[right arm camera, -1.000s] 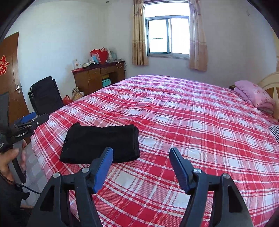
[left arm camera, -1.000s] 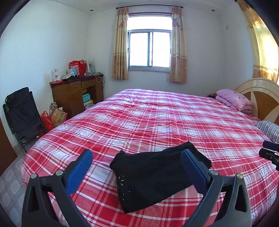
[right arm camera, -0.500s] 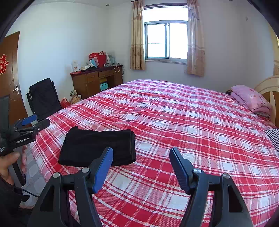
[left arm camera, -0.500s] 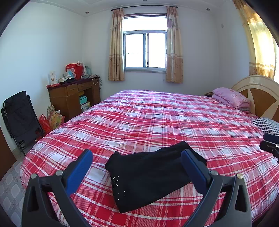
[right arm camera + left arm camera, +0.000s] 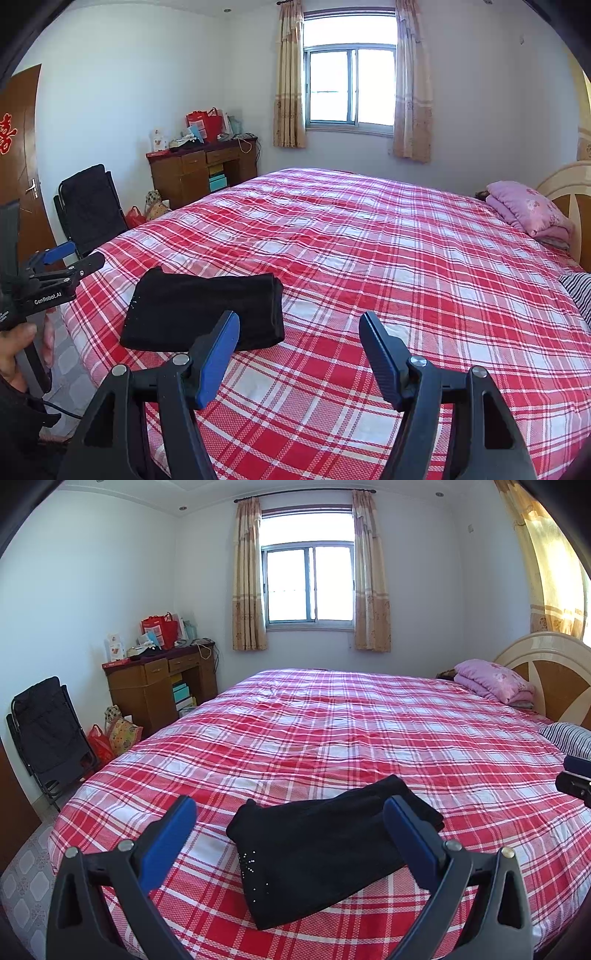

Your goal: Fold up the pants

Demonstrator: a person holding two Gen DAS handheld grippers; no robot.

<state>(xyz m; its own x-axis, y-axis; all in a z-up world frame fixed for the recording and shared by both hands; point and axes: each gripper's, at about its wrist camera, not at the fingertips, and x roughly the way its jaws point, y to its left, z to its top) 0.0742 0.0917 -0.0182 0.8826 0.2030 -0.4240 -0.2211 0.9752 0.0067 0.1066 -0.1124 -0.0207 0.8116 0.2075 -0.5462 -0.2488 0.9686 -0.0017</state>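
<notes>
Sun shines through the window (image 5: 308, 585) with yellow curtains (image 5: 248, 590). White walls (image 5: 92, 590), a brown desk (image 5: 159, 686), and a big bed with a red checked cover (image 5: 351, 731).

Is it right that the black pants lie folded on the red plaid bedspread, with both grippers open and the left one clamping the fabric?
Not quite. The left gripper clamps nothing: in the left wrist view its jaws stand apart above the folded black pants, touching no fabric. The rest holds: the pants lie on the red plaid bedspread, and the right gripper is open too.
</notes>
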